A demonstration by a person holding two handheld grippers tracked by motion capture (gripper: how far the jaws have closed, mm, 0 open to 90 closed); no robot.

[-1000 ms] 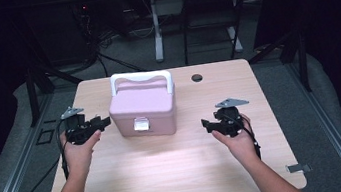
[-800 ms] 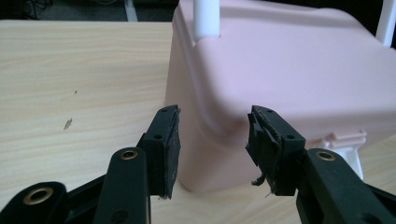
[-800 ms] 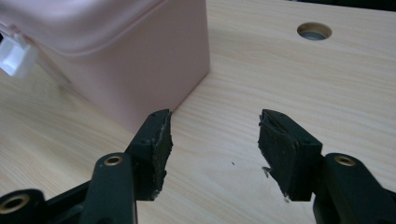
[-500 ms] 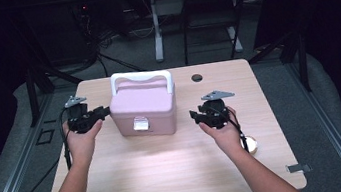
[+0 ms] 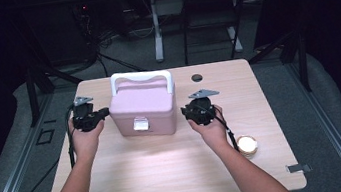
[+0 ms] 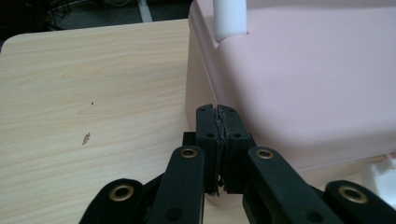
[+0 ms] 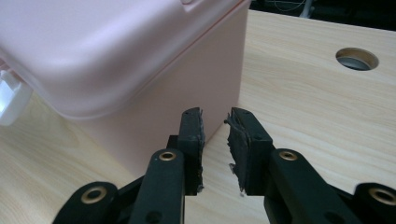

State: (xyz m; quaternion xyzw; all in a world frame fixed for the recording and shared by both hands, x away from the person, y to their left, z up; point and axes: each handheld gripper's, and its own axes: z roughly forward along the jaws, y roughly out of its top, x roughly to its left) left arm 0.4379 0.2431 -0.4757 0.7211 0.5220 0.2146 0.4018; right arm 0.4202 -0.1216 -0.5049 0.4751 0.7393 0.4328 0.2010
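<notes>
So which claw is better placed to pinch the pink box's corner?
Probably the right claw: its jaws, though they have just been closing, stand apart with nothing between, facing a corner of the pink box. The left claw is shut beside the box.

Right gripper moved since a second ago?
Yes. In the high view the right gripper has slid left across the table, closing the gap to the pink box, which stayed put. Its jaws have been closing, nothing between them.

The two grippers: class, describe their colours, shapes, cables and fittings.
Both the left gripper and right gripper are black, each topped by a grey three-cornered plate and trailing a black cable. Their fingers carry worn, ragged pads and brass-coloured rivets. The forearms are unsleeved.
</notes>
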